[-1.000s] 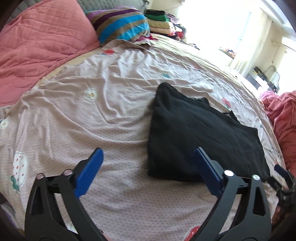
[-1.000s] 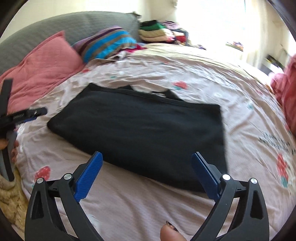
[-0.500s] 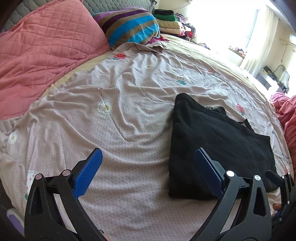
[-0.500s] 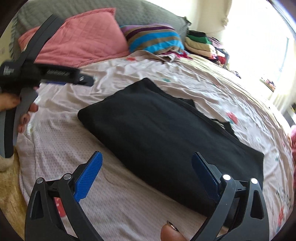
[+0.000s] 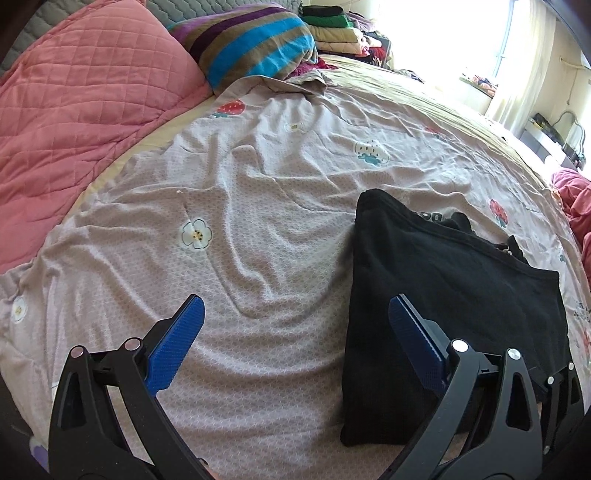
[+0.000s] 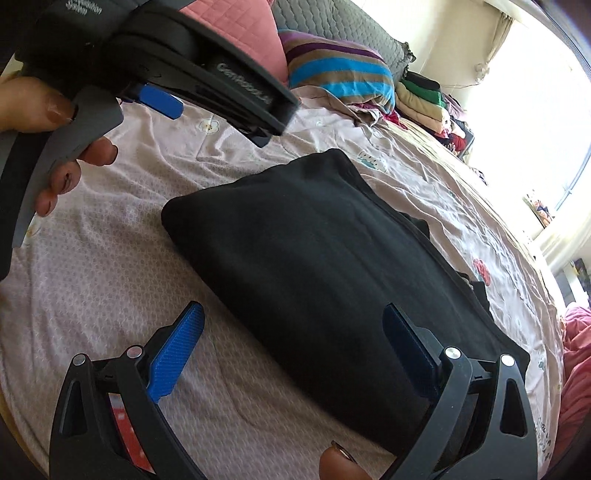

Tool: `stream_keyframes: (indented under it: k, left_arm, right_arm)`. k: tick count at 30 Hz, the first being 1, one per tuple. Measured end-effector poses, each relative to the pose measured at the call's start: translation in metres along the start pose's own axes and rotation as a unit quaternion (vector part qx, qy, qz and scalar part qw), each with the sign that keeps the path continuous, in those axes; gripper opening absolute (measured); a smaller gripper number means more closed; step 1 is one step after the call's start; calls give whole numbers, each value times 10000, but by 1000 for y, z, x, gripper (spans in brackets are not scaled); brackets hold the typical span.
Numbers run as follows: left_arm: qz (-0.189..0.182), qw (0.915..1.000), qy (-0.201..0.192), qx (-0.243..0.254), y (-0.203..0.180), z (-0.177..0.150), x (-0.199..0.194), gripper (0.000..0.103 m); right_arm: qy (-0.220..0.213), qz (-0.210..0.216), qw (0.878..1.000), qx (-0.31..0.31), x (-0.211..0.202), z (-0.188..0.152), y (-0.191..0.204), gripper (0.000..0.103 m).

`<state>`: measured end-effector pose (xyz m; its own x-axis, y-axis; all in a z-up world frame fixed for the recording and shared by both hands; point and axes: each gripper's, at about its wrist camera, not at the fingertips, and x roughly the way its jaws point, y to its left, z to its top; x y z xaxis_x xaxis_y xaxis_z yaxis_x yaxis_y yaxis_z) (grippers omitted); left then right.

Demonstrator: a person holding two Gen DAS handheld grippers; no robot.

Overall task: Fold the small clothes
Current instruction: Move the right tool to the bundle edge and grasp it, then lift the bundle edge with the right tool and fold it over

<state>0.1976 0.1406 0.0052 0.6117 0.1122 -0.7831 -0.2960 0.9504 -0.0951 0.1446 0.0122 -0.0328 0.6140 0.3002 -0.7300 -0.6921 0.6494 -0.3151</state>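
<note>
Broadly, the bed carries the black garment, folded flat on the sheet, nearer the window side. Soft, light and limp, it should be pinched at a near corner. Left claw and right claw both gape, empty; since a moment ago, both have swung leftward.

Black garment: 1, folded, lower right of frame.
Grippers: 2; left gripper, right gripper.
Pink quilted pillow: 1, upper left.
Striped pillow: 1, top centre.
Clothes stack: 1 pile, top; item count unclear.
Bed sheet: 1.
</note>
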Motion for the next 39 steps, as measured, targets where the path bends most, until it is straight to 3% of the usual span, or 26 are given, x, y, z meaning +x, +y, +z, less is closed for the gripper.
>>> stream_keyframes:
  k: [13, 15, 16, 18, 20, 23, 27, 30, 32, 34, 35, 37, 39]
  left_arm:
    - [-119, 9995, 282, -87, 0, 10, 26, 93]
    - [-258, 9989, 358, -158, -1, 15, 31, 93]
    - [-336, 9985, 374, -198, -1, 17, 33, 93]
    - [-629, 9967, 382, -338, -3, 23, 34, 93]
    - [-820, 9947, 456, -412, -7, 27, 37, 93]
    - [-1071, 9917, 532, -477, -17, 33, 40, 93]
    - [-1193, 9897, 653, -443, -34, 35, 46, 93]
    - [-1520, 9851, 663, -452, -50, 34, 42, 93]
    - [-1670, 9834, 589, -399, -61, 35, 36, 88]
    - [-1830, 9813, 531, -286, -74, 35, 28, 68]
    - [-1936, 9795, 504, -250, -82, 36, 23, 64]
    - [-2080, 9769, 463, -143, -95, 37, 15, 41]
    - [-2169, 9755, 363, 63, -111, 38, 3, 34]
  right_arm:
    - [-20, -219, 9997, -80, 35, 24, 3, 95]
    - [-175, -416, 9989, -110, 33, 27, 1, 81]
    - [-255, -416, 9987, -114, 30, 27, 1, 62]
    - [-399, -338, 9986, -69, 22, 25, -2, 49]
    - [-557, -276, 9981, -25, 13, 23, -5, 27]
    - [-743, -443, 9962, -138, 3, 18, -8, 20]
    - [-970, -662, 9931, -70, -11, 11, -22, 18]
    - [-1125, -761, 9907, 116, -24, 5, -38, 17]
    - [-1224, -764, 9890, 320, -33, -1, -44, 16]
    - [-1308, -792, 9867, 552, -40, -6, -57, 15]
    - [-1353, -809, 9852, 679, -45, -10, -64, 13]
    - [-1440, -836, 9821, 880, -57, -18, -70, 8]
    - [-1530, -893, 9782, 1087, -67, -26, -80, 7]
